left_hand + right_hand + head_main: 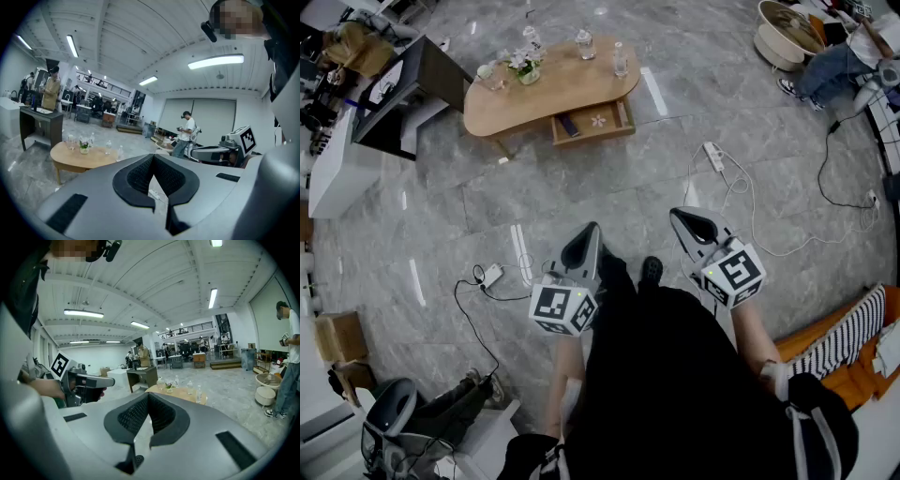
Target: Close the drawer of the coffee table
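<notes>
1. Upper centre of the head view: the coffee table stands on the grey floor, its drawer pulled out along the lower edge
2. Lower centre, the left gripper has its jaws pressed together, nothing between them
3. Just right of it, the right gripper is likewise closed tight and empty
4. Both grippers sit well apart from the table, pointing up-frame toward it
</notes>
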